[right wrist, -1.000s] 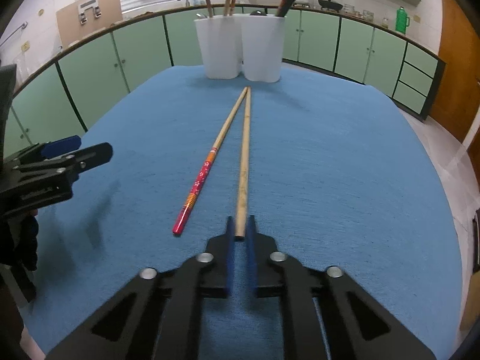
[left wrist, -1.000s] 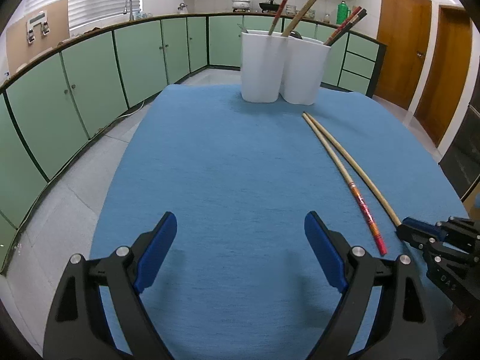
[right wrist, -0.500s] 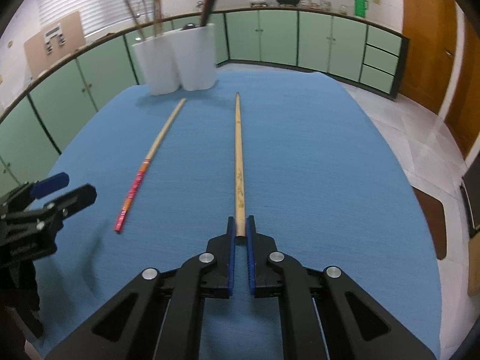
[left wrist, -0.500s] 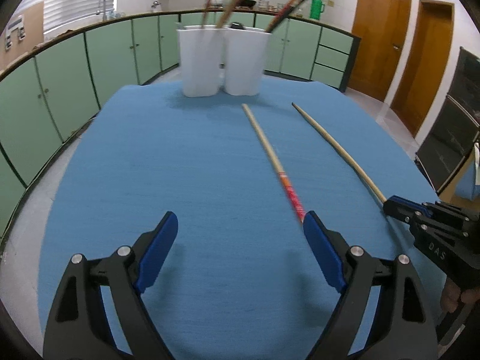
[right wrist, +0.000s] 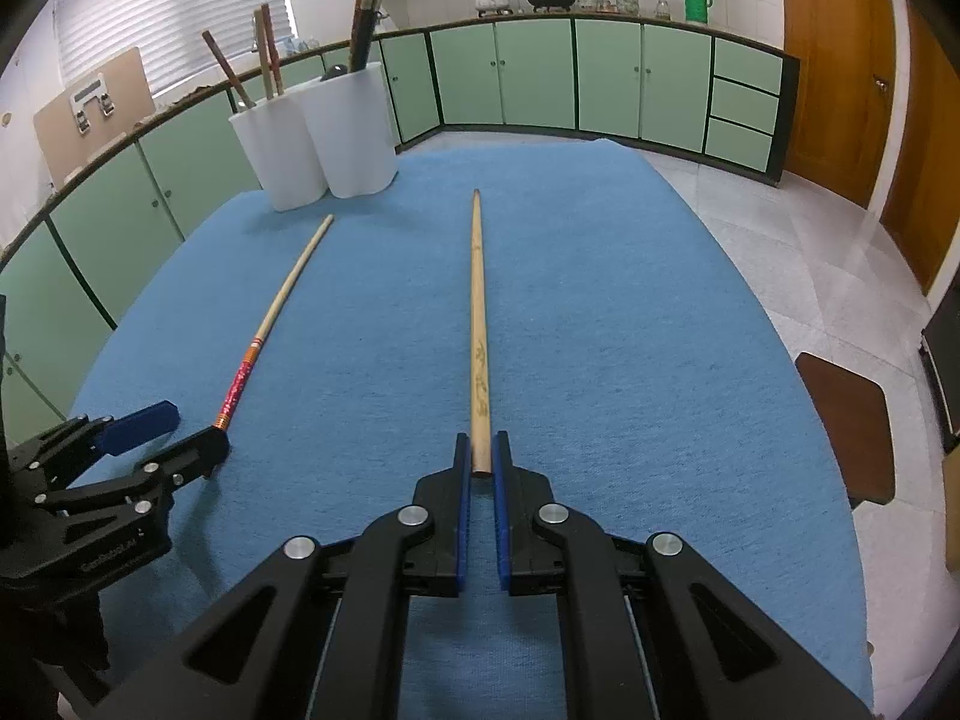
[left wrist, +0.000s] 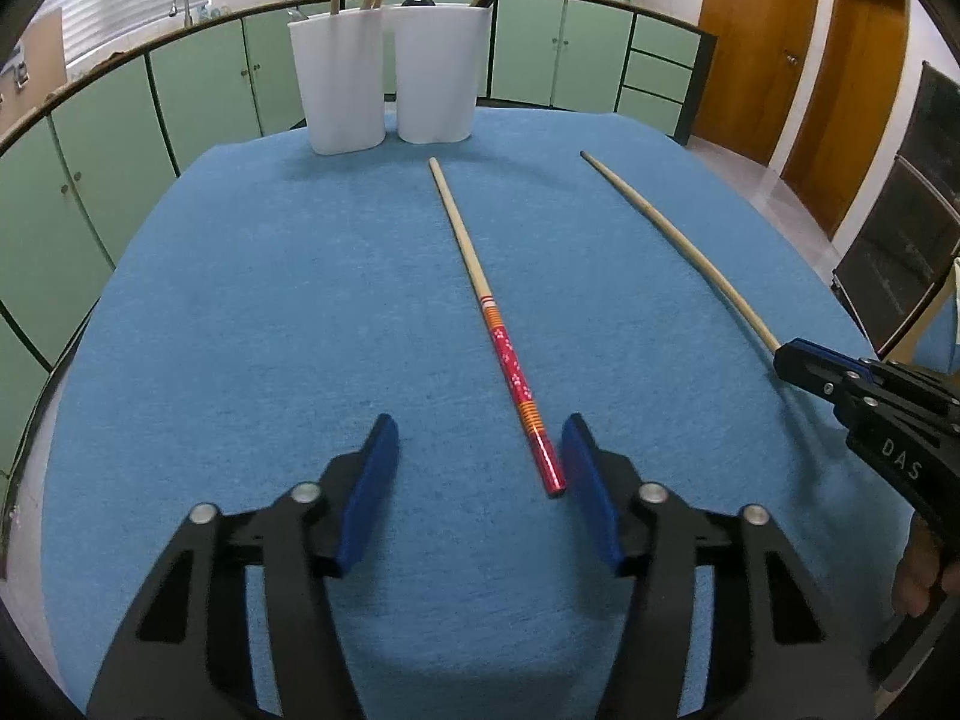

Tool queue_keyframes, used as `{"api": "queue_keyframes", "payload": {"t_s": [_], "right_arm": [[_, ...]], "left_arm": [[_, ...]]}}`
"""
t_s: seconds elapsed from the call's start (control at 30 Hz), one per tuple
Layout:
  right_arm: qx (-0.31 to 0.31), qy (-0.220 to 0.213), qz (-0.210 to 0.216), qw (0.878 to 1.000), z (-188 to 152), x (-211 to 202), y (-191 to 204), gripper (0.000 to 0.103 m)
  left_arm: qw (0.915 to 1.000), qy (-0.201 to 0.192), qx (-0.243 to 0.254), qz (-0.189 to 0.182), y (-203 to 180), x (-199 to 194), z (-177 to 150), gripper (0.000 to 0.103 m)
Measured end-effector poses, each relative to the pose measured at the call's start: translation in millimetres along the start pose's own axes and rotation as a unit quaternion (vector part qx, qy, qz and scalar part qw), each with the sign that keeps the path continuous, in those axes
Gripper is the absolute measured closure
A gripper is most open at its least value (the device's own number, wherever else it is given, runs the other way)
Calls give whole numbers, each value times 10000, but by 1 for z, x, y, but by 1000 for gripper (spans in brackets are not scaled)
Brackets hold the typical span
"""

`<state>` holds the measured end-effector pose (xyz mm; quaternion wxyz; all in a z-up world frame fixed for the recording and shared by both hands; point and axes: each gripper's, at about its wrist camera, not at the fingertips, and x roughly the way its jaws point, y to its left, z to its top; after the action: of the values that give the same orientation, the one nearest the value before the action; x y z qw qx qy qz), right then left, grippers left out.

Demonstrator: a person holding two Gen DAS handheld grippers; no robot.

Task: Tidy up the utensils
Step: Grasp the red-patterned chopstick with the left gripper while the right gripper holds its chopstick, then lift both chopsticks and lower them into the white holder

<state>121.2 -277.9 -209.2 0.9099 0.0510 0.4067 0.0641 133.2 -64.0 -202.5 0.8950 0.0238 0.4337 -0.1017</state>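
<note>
Your right gripper (right wrist: 478, 468): jaws clamped on near end of plain chopstick (right wrist: 477, 312).
Your left gripper (left wrist: 480, 468): jaws half wide, just been closing; red-end chopstick (left wrist: 489, 324) tip between, not pinched.
Far: two white cups (left wrist: 384, 78) w/ utensils, on blue counter (left wrist: 240, 300).

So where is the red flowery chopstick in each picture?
Left wrist view: the red flowery chopstick runs up the middle, its red end between the left gripper fingers, which have just been closing but are not yet on it.
Right wrist view: it lies at the left, red end by the left gripper.
Shared landmark: the two white cups at the far end of the blue cloth.
</note>
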Motion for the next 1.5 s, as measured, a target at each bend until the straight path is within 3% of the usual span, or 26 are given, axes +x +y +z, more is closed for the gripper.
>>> {"api": "queue_keyframes", "payload": {"t_s": [0.07, 0.13, 0.2, 0.23, 0.43, 0.8, 1.23, 1.5], "right_arm": [[9, 7, 9, 10000, 0, 1, 1, 96], [16, 5, 25, 10000, 1, 1, 1, 96], [-8, -4, 42, 10000, 2, 1, 3, 96], [-27, -8, 59, 10000, 2, 0, 5, 96], [-254, -66, 94, 9996, 5, -7, 19, 96], [-430, -433, 246, 9978, 29, -43, 31, 96], [-238, -924, 558, 9939, 81, -91, 28, 96], [-452, -1204, 651, 9896, 115, -118, 37, 96]], "left_arm": [[10000, -5, -14, 7, 0, 0, 0, 61], [10000, -12, -49, -36, 1, 0, 1, 74], [10000, -16, -59, -58, 2, 0, 2, 93], [9999, -16, -84, -66, 3, 1, 2, 97], [9997, -119, -194, -106, 8, -9, 4, 98], [9963, -855, -9, -115, 8, -72, 29, 98], [9864, -1629, 28, -205, 11, -124, 68, 98], [9816, -1887, 76, -276, 22, -141, 93, 98]]}}
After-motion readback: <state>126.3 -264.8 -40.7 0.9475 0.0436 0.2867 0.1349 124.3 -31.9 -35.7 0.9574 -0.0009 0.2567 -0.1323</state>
